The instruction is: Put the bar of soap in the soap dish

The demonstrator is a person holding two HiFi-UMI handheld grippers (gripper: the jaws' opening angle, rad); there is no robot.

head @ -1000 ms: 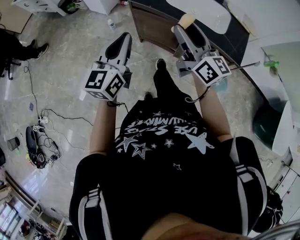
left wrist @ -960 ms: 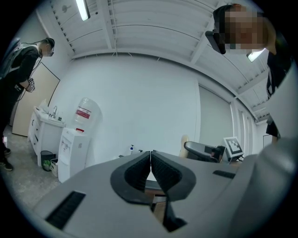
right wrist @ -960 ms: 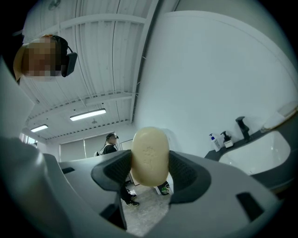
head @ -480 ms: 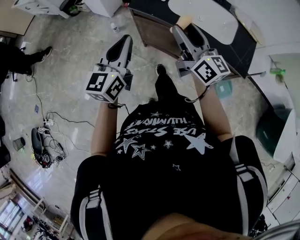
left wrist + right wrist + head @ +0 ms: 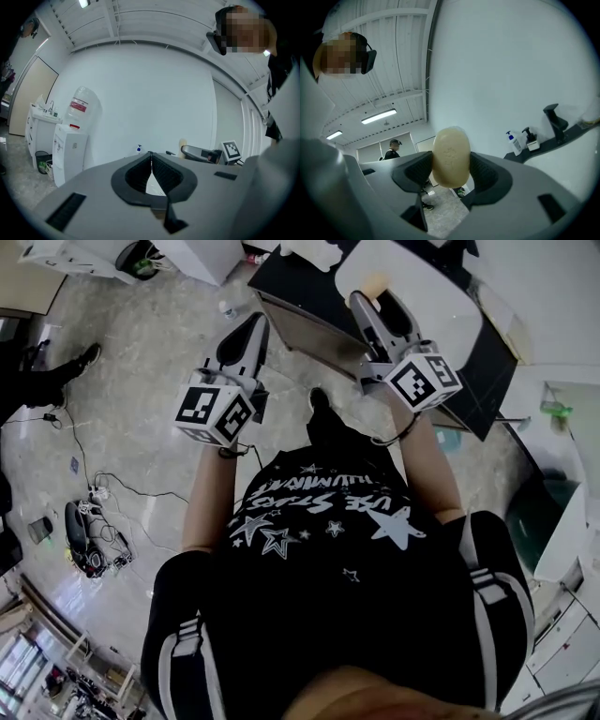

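Note:
The cream oval bar of soap [image 5: 451, 157] stands on end between the black pads of my right gripper [image 5: 451, 169], which is shut on it. In the head view the soap [image 5: 374, 282] pokes out beyond the right gripper [image 5: 369, 299], above the edge of a dark counter [image 5: 300, 282] with a white sink basin [image 5: 422, 282]. My left gripper [image 5: 254, 322] hangs over the floor to the left, shut and empty, its jaws [image 5: 150, 157] meeting at the tips. I cannot make out a soap dish in any view.
A black faucet [image 5: 554, 120], a white pump bottle [image 5: 514, 142] and a black dispenser [image 5: 529, 139] stand on the counter. A water dispenser [image 5: 70, 136] stands at the left wall. Cables [image 5: 94, 493] lie on the floor. A person [image 5: 393, 149] stands far off.
The counter and white basin have slid lower and closer in the head view. Both grippers keep their hold and pose, and the right one now reaches over the counter edge.

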